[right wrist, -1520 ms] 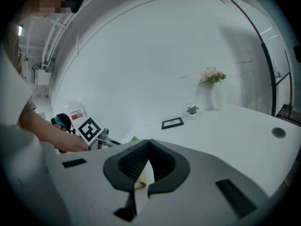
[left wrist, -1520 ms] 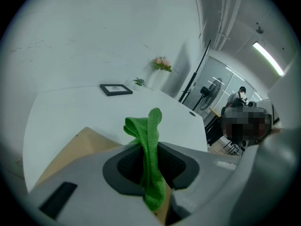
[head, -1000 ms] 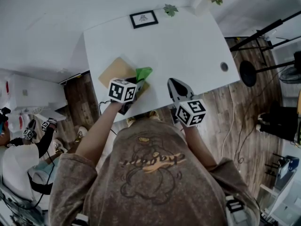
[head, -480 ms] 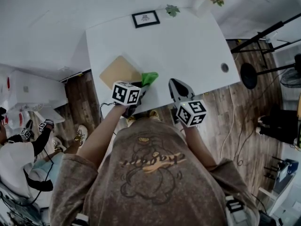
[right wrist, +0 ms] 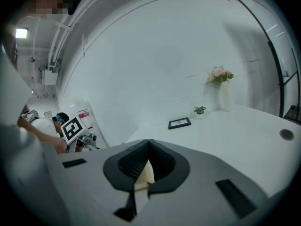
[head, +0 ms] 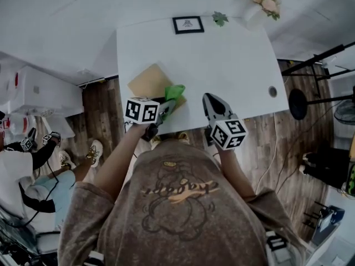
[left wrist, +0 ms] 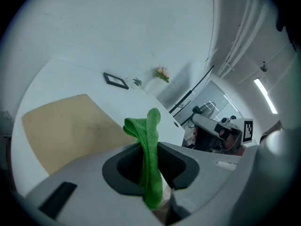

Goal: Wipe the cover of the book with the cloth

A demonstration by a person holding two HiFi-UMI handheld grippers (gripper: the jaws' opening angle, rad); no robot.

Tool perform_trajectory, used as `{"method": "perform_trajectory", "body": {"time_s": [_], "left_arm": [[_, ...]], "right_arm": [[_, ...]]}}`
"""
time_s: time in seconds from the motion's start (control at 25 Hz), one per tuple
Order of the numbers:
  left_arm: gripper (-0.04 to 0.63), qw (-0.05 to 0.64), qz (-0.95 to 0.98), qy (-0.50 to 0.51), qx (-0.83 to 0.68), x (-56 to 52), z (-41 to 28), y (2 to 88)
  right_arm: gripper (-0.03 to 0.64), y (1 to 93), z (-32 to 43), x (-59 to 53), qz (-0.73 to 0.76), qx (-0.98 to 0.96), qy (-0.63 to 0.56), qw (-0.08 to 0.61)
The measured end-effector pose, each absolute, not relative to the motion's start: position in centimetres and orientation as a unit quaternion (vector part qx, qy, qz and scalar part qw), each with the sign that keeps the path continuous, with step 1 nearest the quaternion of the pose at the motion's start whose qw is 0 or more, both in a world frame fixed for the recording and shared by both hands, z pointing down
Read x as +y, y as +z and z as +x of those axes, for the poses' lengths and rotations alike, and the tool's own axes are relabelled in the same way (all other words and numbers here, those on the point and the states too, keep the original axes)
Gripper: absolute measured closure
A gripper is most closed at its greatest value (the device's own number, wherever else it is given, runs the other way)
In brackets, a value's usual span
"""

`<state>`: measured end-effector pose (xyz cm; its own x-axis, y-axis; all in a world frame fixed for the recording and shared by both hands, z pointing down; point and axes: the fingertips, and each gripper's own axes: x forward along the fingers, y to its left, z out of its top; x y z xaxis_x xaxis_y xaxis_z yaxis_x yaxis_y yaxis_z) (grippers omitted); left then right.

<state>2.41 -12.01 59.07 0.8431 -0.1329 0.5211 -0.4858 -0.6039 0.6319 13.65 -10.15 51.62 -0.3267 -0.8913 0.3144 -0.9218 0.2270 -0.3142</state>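
Observation:
A tan book (head: 148,80) lies on the white table (head: 233,65) near its front left corner; its cover also shows in the left gripper view (left wrist: 70,128). My left gripper (head: 165,105) is shut on a green cloth (head: 175,92) at the book's near right corner. In its own view the cloth (left wrist: 149,140) stands up between the shut jaws of the left gripper (left wrist: 149,149). The right gripper (head: 210,98) hovers over the table's front edge, right of the cloth. Its jaws (right wrist: 149,143) meet with nothing between them.
A framed picture (head: 187,24), a small plant (head: 220,19) and a vase of flowers (head: 263,3) stand along the table's far edge. A cable hole (head: 272,91) is at the right. Another person (head: 25,170) with grippers is on the floor to the left.
The left gripper slid the cloth from the book's right edge towards its near right corner, and its handle swung left. The head view shifted. The right gripper stayed put.

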Motion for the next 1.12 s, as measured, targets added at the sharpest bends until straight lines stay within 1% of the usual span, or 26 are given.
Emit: {"method": "perform_trajectory", "body": {"time_s": [0.36,0.72,0.88,1.12], "left_arm": [[0.528,0.408,0.850,0.164,-0.290,-17.8,-6.6,57.6],[0.528,0.387,0.834,0.156,-0.362,-22.8,-13.8,56.6],[0.528,0.378,0.828,0.169,-0.378,-24.0,-15.2,57.0],[0.528,0.367,0.824,0.208,-0.378,-24.1,-14.7,59.1]], "right_arm": [[0.615,51.8,9.9,-12.5,0.542,-0.809,0.225,0.045],[0.615,52.1,7.6,-14.4,0.521,-0.822,0.225,0.052],[0.615,52.1,7.3,-15.1,0.520,-0.822,0.225,0.054],[0.615,52.0,7.4,-15.7,0.521,-0.821,0.227,0.054]]}}
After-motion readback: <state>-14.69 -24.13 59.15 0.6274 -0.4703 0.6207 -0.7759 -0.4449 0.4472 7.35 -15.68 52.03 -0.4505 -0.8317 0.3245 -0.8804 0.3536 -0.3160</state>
